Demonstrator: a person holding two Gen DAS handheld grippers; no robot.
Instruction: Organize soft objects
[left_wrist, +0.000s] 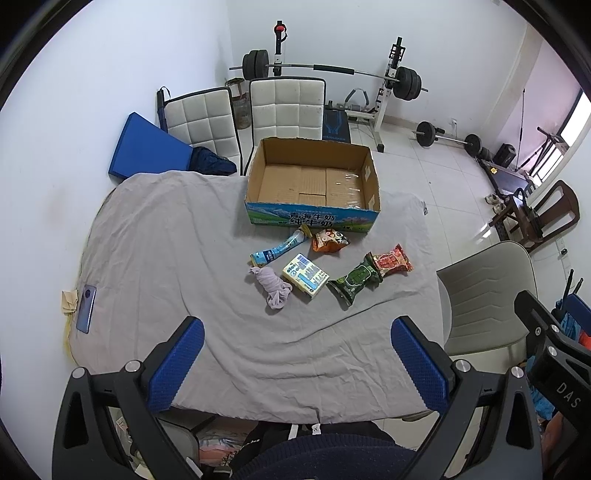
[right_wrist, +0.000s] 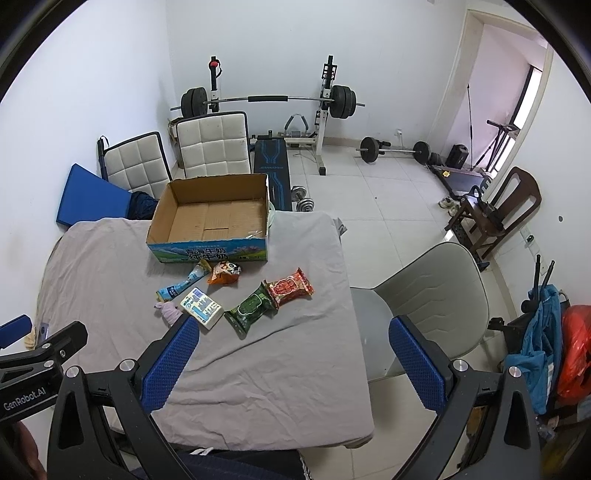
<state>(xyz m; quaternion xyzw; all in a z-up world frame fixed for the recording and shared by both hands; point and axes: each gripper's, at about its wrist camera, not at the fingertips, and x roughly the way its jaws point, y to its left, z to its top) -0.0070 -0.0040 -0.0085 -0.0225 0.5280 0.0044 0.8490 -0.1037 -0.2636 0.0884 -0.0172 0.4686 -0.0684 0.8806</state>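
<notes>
Hovering apart, both tongs (left_wrist: 297, 363) (right_wrist: 293, 363) gape above 6 items near cardboard box (left_wrist: 312, 181).

An open cardboard box (left_wrist: 312, 181) sits empty at the table's far side. Before it lie a blue tube-shaped pack (left_wrist: 279, 248), an orange snack bag (left_wrist: 328, 240), a red packet (left_wrist: 392, 261) touching a green packet (left_wrist: 354, 280), a tissue pack (left_wrist: 306, 275) and a crumpled lilac cloth (left_wrist: 274, 287).
</notes>
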